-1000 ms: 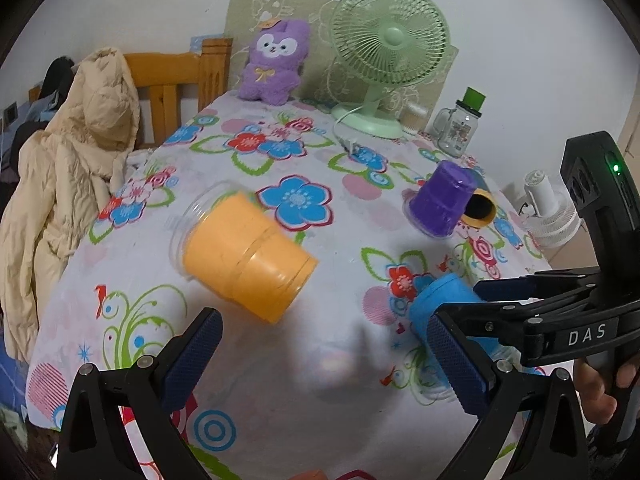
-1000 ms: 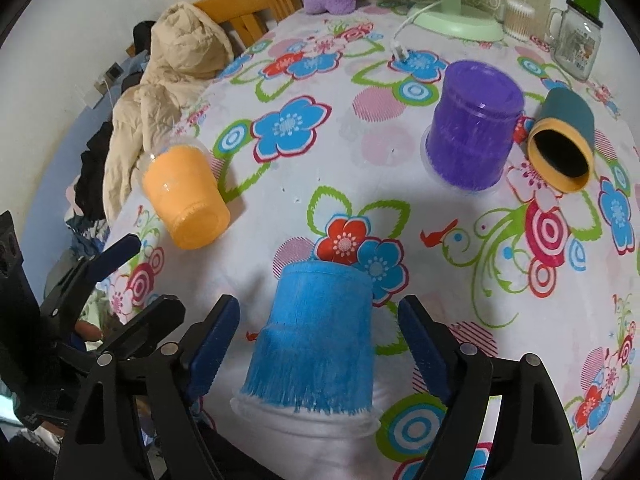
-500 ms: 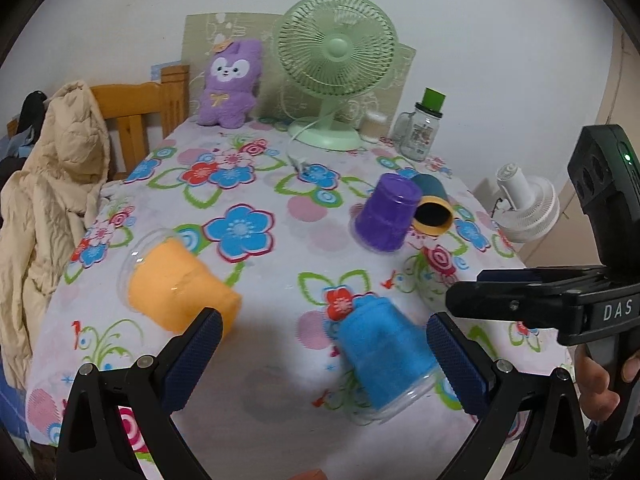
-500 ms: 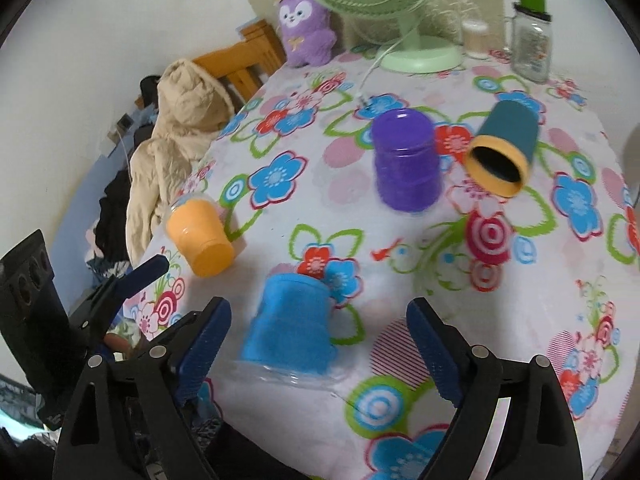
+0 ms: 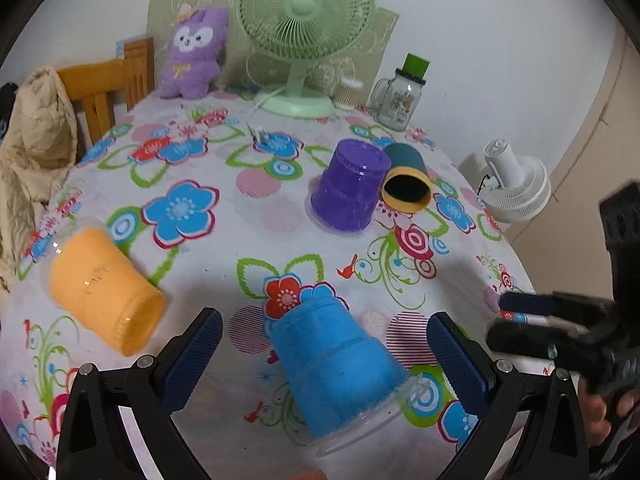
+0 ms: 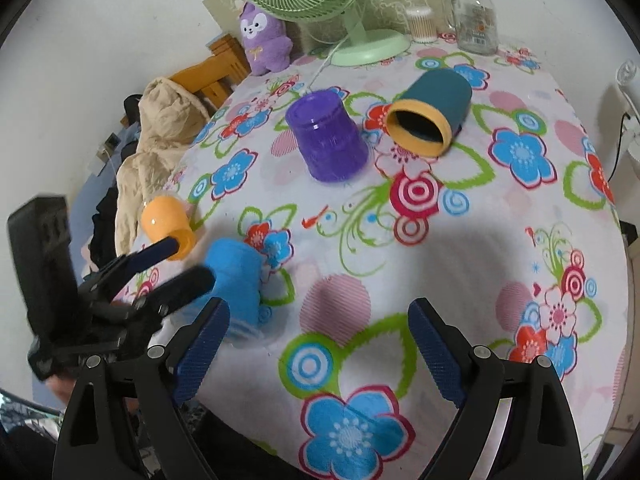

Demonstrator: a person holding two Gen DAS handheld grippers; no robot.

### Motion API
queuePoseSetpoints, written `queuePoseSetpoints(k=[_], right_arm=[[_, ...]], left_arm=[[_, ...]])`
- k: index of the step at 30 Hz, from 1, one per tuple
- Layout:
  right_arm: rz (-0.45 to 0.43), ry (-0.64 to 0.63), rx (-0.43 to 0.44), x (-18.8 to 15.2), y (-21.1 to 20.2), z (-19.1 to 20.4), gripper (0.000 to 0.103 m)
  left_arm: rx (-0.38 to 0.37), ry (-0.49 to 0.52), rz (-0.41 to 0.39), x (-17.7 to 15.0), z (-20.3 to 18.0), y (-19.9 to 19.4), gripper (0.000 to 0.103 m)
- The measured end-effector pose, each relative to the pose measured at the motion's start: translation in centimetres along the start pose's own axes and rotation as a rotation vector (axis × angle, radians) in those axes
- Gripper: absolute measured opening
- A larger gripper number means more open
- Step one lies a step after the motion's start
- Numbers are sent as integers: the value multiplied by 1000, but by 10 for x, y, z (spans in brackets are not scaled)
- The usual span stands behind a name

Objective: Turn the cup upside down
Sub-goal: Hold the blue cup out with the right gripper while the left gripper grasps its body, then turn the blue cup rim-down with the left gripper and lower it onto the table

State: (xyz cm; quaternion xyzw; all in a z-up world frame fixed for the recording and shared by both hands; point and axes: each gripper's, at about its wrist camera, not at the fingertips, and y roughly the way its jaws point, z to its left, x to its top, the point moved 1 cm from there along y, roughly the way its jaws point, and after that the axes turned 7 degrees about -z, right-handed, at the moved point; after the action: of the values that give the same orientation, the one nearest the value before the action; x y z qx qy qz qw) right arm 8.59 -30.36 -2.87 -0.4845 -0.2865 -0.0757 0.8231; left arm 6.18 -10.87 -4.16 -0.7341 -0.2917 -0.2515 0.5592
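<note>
The left hand-held gripper [image 5: 320, 344] hovers with its blue-padded jaws spread wide on either side of the blue plastic cup with a clear rim [image 5: 340, 368], touching nothing. That cup stands upside down, mouth on the flower-printed desk [image 5: 248, 248], near the front edge. The right hand-held gripper [image 6: 320, 344] is also wide apart and holds nothing; it hangs over bare cloth, with the blue cup [image 6: 236, 284] off to its left.

The orange plastic cup [image 5: 104, 292] lies on its side toward the left edge, well apart from the blue one. Farther back, the purple plastic cup [image 5: 348, 188] stands mouth down, and just beside it the teal cup with a yellow rim [image 5: 406, 180] lies on its side with its opening toward the cameras.

At the far end stand a pale green desk fan [image 5: 304, 20], a purple plush toy [image 5: 192, 52] and a glass jar with a green lid [image 5: 400, 96]. A beige jacket [image 5: 28, 140] hangs over the wooden chair [image 5: 104, 88] on the left.
</note>
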Motion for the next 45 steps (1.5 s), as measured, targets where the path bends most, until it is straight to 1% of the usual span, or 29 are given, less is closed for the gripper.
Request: queuePoseSetpoints(k=[4,8,11,13,15,17,18,20,21,23,24,27,32,37,40,45], right_arm=[[4,-15,-4,-10,-2,-3,93],[7,-49,-29,-18,-2,-1,93],[8,-62,-28,-22,-3,1,93],[6,-63,-23,-23,-3,1,93],[0,-62,-19,-23,-4,1,93],[-3,-59,-15,-24,-3,0,93],[-3,-56,-15,-24,-3,-1,93],[2,-47,-15,-26,-2,-3,93],[5,-45,-16,-27,-1,-4,93],[7,-44,-18,-28,-1,-5,93],[6,-43,-18,-28,-2,-5,93],[-4,-39,-17,-27,-5,-5,93],[-10,-54,-14,-27,-7,0,93],[-16,-61,-9,-26,-7,4,93],[-17,-59,-8,-26,-6,5,93],[-21,-73,-8,-25,-5,9,93]], left_arm=[[60,-56,71,-1,8,19,103],[60,-109,140,-1,16,34,103],[29,-119,194,-2,17,43,101],[28,-109,231,-2,15,48,99],[29,-92,268,-3,14,54,93],[18,-111,291,-2,16,58,89],[21,-114,284,-1,17,58,82],[23,-120,291,1,18,58,73],[16,-124,293,2,19,58,66],[-7,-124,308,2,17,57,63],[-14,-122,310,3,16,57,59],[-26,-116,299,4,11,52,57],[-52,-110,245,13,5,37,56],[-66,-96,210,20,0,26,56],[-81,-97,173,22,-2,17,56],[-61,-58,92,30,-9,-2,56]])
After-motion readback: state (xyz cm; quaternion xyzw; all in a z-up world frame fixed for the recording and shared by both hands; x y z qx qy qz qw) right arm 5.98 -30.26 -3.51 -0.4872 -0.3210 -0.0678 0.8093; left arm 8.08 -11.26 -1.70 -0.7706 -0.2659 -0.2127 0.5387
